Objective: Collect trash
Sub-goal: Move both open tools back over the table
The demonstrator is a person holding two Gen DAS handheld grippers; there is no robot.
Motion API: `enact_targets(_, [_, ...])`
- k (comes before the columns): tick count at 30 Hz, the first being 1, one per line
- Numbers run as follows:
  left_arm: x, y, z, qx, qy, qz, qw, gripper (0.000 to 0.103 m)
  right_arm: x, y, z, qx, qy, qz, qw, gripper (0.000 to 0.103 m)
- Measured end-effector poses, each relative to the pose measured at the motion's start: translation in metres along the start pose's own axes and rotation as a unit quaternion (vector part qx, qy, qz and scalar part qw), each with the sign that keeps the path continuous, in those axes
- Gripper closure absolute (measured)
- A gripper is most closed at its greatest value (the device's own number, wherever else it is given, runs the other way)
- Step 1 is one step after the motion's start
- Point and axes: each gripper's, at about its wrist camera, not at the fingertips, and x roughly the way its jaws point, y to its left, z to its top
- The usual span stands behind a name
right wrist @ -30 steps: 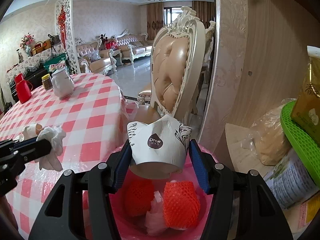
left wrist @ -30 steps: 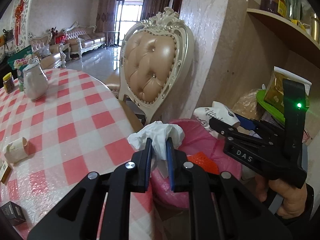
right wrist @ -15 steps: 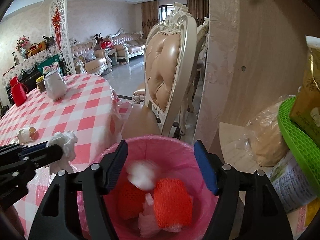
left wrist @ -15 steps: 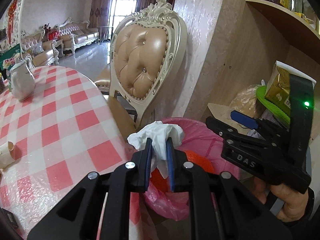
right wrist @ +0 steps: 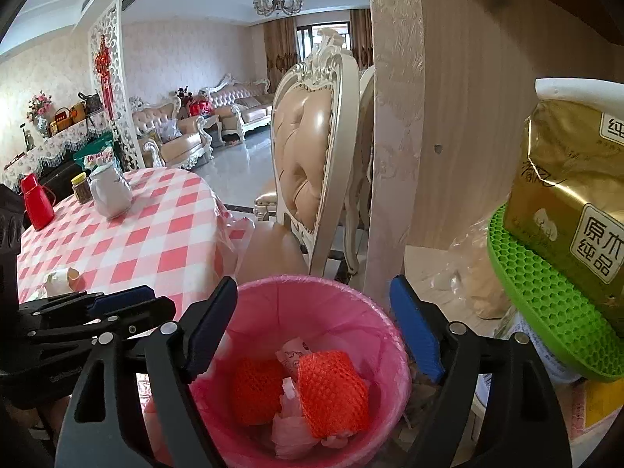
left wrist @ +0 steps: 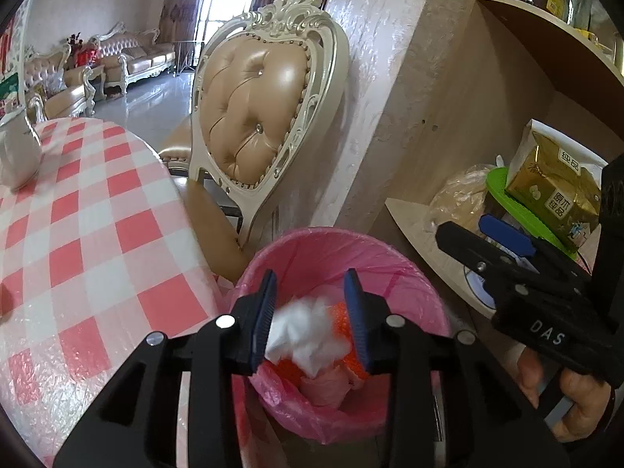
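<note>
moved: crumpled tissue [left wrist: 308,331] let go, dropping into pink-lined bin [left wrist: 413,277] | left gripper [left wrist: 312,312] just opening, right gripper [right wrist: 312,331] just opening, both empty | risk: tissue catches liner rim, falls outside

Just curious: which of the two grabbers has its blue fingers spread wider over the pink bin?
The right gripper: its jaws stand wide and empty, while the left gripper has a narrower gap around a white tissue.

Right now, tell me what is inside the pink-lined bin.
Inside the pink-lined bin: two orange foam nets, printed paper, crumpled plastic scraps; a blurred white tissue sits between the left claw's open jaws. Anything underneath is covered.
</note>
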Motion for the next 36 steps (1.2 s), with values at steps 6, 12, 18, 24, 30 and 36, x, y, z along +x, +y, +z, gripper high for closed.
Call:
enact_targets(6, [-0.015,0.008,-0.005,-0.007,-0.008,0.011,0.9999,0.068,-0.003,0.004,-0.005,-0.001,0.004,0.004,1.0,0.025])
enact_targets(12, [-0.028,0.015,-0.012,-0.011,-0.015,0.02,0.9996,0.068,-0.007,0.009,-0.008,-0.002,0.006,0.007,1.0,0.023])
enact_targets(18, [-0.047,0.026,-0.019,-0.02,-0.026,0.029,0.999,0.068,-0.013,0.019,-0.011,-0.003,0.004,0.017,1.0,0.018])
enact_targets(24, [-0.063,0.039,-0.028,-0.031,-0.034,0.041,0.9981,0.068,-0.015,0.033,-0.015,-0.009,0.008,0.027,1.0,0.018])
enact_targets(30, [-0.081,0.054,-0.035,-0.044,-0.044,0.054,0.9966,0.068,-0.017,0.051,-0.016,-0.019,0.011,0.038,0.999,0.018])
enact_targets(36, [-0.099,0.07,-0.045,-0.055,-0.054,0.067,0.9948,0.068,-0.019,0.07,-0.019,-0.031,0.014,0.048,0.998,0.018])
